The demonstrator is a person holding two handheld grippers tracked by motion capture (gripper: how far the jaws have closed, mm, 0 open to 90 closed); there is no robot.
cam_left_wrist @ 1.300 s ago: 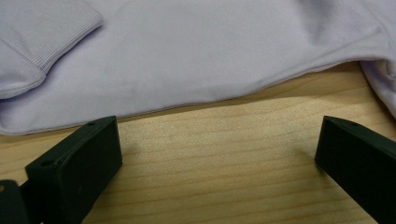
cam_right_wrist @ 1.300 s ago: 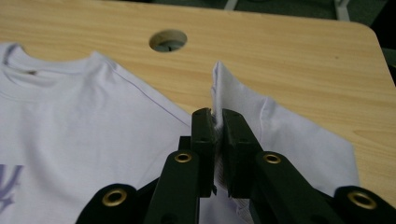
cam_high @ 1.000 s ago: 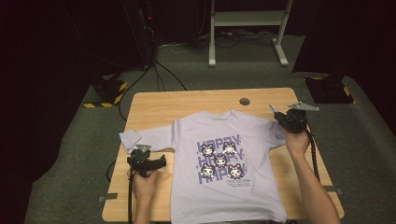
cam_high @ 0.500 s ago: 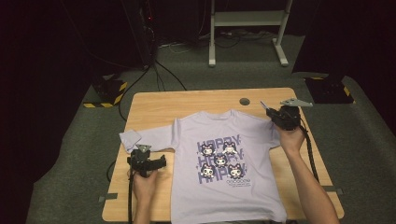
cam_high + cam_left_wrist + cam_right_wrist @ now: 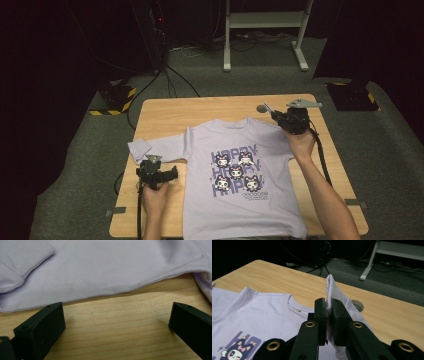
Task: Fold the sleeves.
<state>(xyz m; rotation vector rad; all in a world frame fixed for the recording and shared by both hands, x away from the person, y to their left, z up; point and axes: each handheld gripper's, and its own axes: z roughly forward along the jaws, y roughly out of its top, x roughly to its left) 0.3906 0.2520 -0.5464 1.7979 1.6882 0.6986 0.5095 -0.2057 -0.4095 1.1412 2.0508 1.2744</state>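
A lilac T-shirt (image 5: pixel 240 175) with a cartoon print lies face up on the wooden table (image 5: pixel 190 112). Its right sleeve (image 5: pixel 334 293) is lifted and pinched between the jaws of my right gripper (image 5: pixel 276 116), which is shut on it near the shirt's shoulder. My left gripper (image 5: pixel 172 174) rests on the table just below the shirt's left sleeve (image 5: pixel 155 146), jaws open and pointing toward the shirt body. In the left gripper view bare wood lies between the two pads (image 5: pixel 40 327), with the sleeve's hem (image 5: pixel 100 296) just beyond them. The sleeve's cuff (image 5: pixel 15 277) is folded over.
A round cable hole (image 5: pixel 261 108) sits in the table near the back right, behind the lifted sleeve. The shirt's bottom hem hangs at the table's near edge. Dark floor, cables and a white stand base (image 5: pixel 265 40) lie beyond the table.
My right gripper has moved left and slightly back, drawing the pinched right sleeve inward over the shirt's shoulder. The left gripper has stayed put.
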